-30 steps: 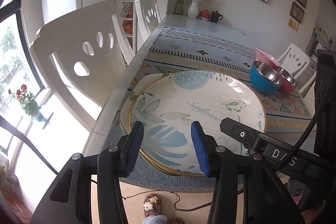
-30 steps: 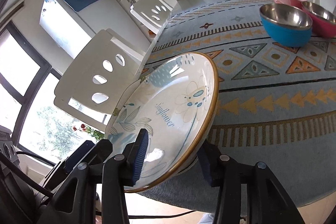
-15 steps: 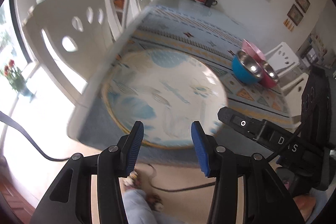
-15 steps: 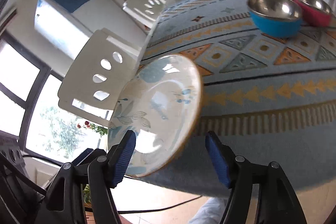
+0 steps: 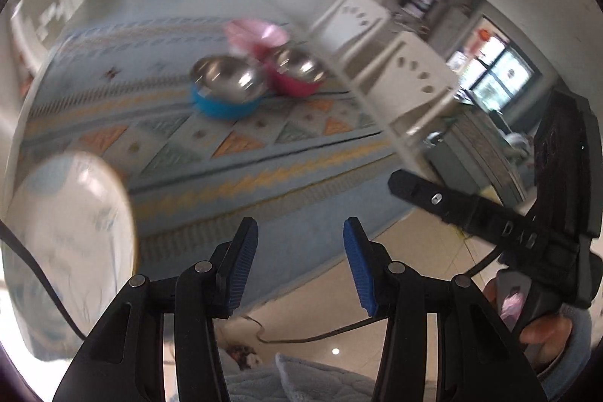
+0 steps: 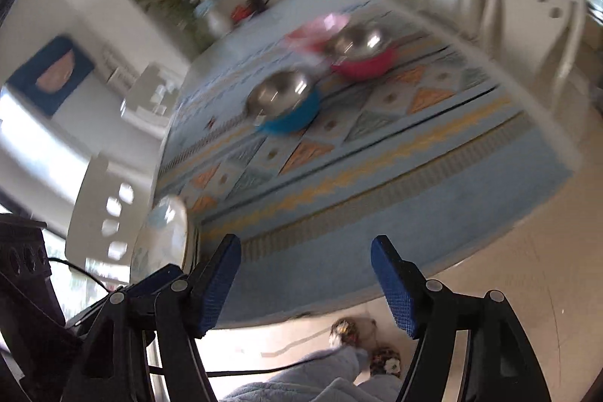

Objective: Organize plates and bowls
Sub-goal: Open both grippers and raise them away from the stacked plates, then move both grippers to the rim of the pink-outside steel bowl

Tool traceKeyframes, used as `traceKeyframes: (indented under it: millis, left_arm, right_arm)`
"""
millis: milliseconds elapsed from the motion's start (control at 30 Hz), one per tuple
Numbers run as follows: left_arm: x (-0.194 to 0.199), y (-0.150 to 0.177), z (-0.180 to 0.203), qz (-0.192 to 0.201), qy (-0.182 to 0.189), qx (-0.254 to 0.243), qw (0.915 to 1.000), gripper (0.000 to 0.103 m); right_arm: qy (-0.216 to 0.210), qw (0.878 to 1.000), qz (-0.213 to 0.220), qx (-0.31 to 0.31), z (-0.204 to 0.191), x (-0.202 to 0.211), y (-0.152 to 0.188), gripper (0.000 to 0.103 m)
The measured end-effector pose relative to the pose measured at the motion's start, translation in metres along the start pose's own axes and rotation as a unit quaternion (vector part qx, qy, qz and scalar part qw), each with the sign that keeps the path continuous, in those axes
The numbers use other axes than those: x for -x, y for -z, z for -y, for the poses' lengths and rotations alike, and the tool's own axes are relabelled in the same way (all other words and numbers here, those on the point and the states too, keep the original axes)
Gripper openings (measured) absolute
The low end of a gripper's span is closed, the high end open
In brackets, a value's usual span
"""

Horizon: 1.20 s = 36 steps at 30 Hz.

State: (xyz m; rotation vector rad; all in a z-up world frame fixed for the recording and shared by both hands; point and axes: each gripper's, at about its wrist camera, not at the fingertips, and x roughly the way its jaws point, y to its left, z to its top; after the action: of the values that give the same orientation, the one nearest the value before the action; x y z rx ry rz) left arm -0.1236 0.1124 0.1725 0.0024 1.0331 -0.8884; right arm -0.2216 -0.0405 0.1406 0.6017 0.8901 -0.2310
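Note:
A large cream plate with blue leaf print (image 5: 71, 236) lies at the table's near left corner; it also shows in the right wrist view (image 6: 166, 240). A blue steel-lined bowl (image 5: 226, 93) (image 6: 286, 104), a red steel-lined bowl (image 5: 297, 72) (image 6: 363, 53) and a pink bowl (image 5: 254, 31) (image 6: 320, 25) sit together mid-table. My left gripper (image 5: 300, 264) is open and empty, off the table's near edge. My right gripper (image 6: 305, 283) is open wide and empty, also off the near edge. Both views are motion-blurred.
A patterned blue cloth (image 5: 241, 153) covers the table (image 6: 377, 183). White chairs (image 5: 407, 63) stand at the right side and another (image 6: 109, 213) at the left. A vase with flowers (image 6: 211, 14) and a teapot stand at the far end. Cables and slippered feet (image 6: 373, 345) are on the floor.
The right gripper let go of the plate, which now lies on the table's left corner. Both grippers pulled back and swung right toward the bowls.

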Motion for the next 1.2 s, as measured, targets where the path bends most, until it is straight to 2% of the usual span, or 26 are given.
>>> traceKeyframes:
  millis: [167,267,400,467,567,633,700,833,933,1067,1200]
  left_arm:
    - [-0.002,-0.044,0.022,0.016,0.033,-0.078,0.9963,0.046]
    - [-0.005,-0.060,0.020,0.017,0.051,-0.088,0.9947,0.047]
    - [-0.013,-0.084,0.010,0.017,0.060,-0.061,0.9962,0.047]
    - [-0.014,-0.098,0.002,0.029,0.052,-0.042,0.9973,0.048]
    - [-0.013,-0.117,-0.011,0.057,0.014,-0.011,0.9982,0.048]
    - [-0.013,-0.126,-0.023,0.078,-0.013,0.017,0.9967,0.049]
    - [-0.017,-0.134,-0.037,0.096,-0.049,0.058,0.9925,0.050]
    - [-0.035,-0.147,-0.055,0.102,-0.098,0.136,0.9805,0.050]
    - [-0.055,-0.152,-0.056,0.108,-0.131,0.172,0.9703,0.050]
    - [-0.076,-0.148,-0.053,0.096,-0.190,0.205,0.9554,0.050]
    - [-0.097,-0.142,-0.053,0.066,-0.211,0.234,0.9468,0.050]
  right_arm:
    - [0.048,0.990,0.120,-0.065,0.010,0.072,-0.032,0.073]
    - [0.067,0.976,0.192,-0.082,0.004,0.113,-0.042,0.077]
    - [0.086,0.962,0.251,-0.060,-0.011,0.149,-0.062,0.078]
    - [0.078,0.956,0.278,-0.044,-0.019,0.164,-0.080,0.078]
    - [0.035,0.944,0.328,-0.030,-0.022,0.183,-0.109,0.079]
    - [0.000,0.933,0.359,-0.013,-0.021,0.195,-0.132,0.085]
    - [-0.027,0.927,0.373,0.016,-0.020,0.195,-0.161,0.087]
    - [-0.052,0.923,0.374,0.078,-0.018,0.179,-0.217,0.089]
    - [-0.074,0.931,0.341,0.104,-0.003,0.148,-0.258,0.091]
    - [-0.080,0.956,0.257,0.114,0.029,0.083,-0.292,0.092]
    - [-0.087,0.982,0.140,0.089,0.069,0.005,-0.301,0.092]
